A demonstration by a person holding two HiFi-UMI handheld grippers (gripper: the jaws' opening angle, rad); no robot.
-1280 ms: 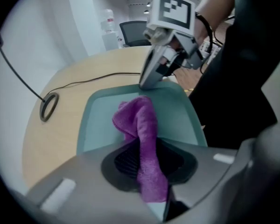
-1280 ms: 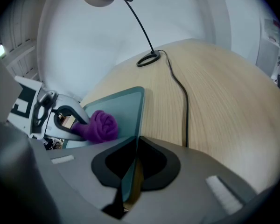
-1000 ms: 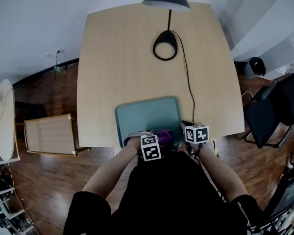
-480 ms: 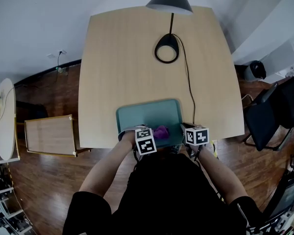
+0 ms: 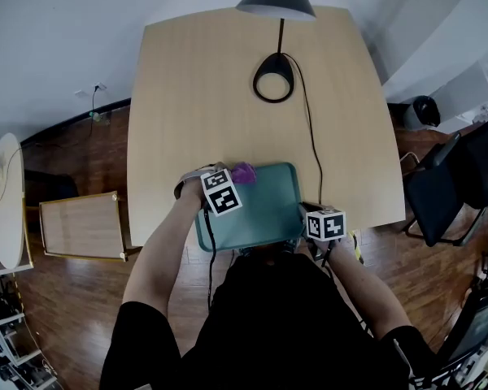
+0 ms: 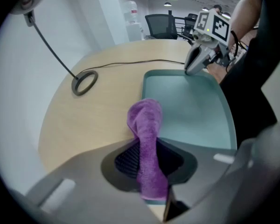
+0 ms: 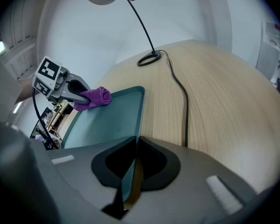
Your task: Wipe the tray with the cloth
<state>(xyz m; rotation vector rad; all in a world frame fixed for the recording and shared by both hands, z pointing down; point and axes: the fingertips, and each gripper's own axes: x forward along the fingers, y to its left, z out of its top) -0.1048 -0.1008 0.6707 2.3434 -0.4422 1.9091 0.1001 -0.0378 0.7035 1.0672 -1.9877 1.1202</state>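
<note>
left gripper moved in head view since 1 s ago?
Yes. The left gripper, shut on the cloth, went from the tray's near edge to its far left corner, toward the lamp base.

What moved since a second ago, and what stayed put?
The left gripper, shut on the purple cloth, swept across the tray from its near edge, by the person, to its far left corner. Nothing was picked up or let go. The right gripper stayed clamped on the tray's near right corner. The tray and the lamp did not move.
</note>
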